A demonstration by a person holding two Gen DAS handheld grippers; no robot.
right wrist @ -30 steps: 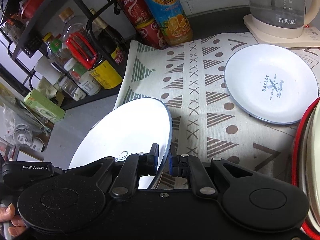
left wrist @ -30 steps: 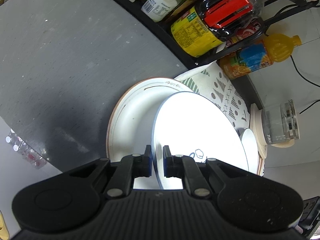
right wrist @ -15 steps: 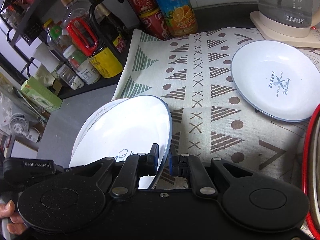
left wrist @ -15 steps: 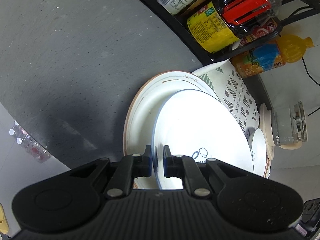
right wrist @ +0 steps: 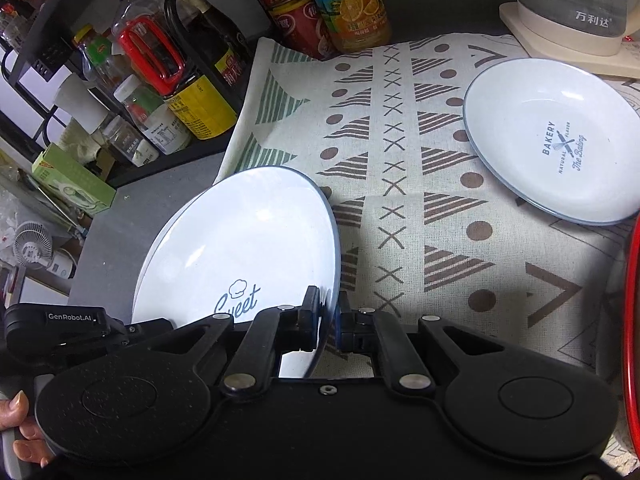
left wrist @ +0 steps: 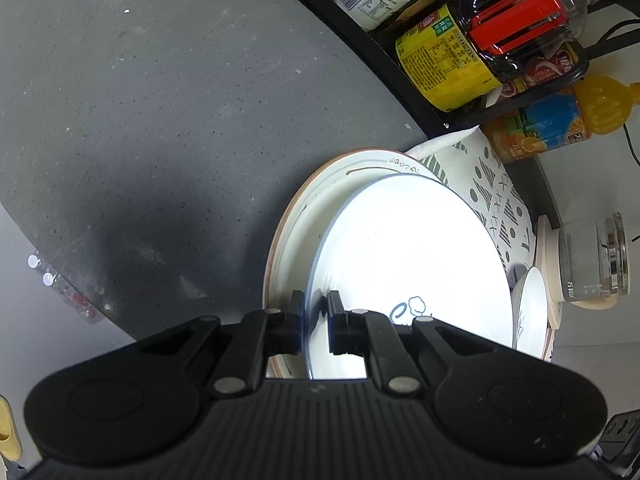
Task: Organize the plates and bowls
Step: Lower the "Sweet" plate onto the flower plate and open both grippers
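Since the earlier frames the white plate (right wrist: 240,248) with the blue rim has stayed pinched by both grippers while the wrist views shifted a bit; in the right wrist view the brown-rimmed plate under it is now hidden. Left gripper (left wrist: 314,322) nearly closed, jaws clamped on the near edge of the white plate (left wrist: 408,276). Right gripper (right wrist: 329,324) likewise nearly closed on the same plate's rim, the other side. Plate is tilted, "Sweet" logo facing up, held over the brown-rimmed plate (left wrist: 320,200); cannot tell if the two touch. Brown-rimmed plate lies on the grey tabletop (left wrist: 160,100), its far edge overlapping the corner of the patterned cloth (right wrist: 400,200). Second blue-rimmed plate (right wrist: 556,140), "Bakery" print, lies flat on the cloth, well apart from the held plate, near the glass kettle (right wrist: 576,4). Orange juice bottle (right wrist: 348,4) and red cans (right wrist: 296,16) stand at the cloth's far edge. Black rack (left wrist: 400,68) of sauce bottles beside the cloth. Red rim (right wrist: 632,320) at the right edge of the right wrist view.
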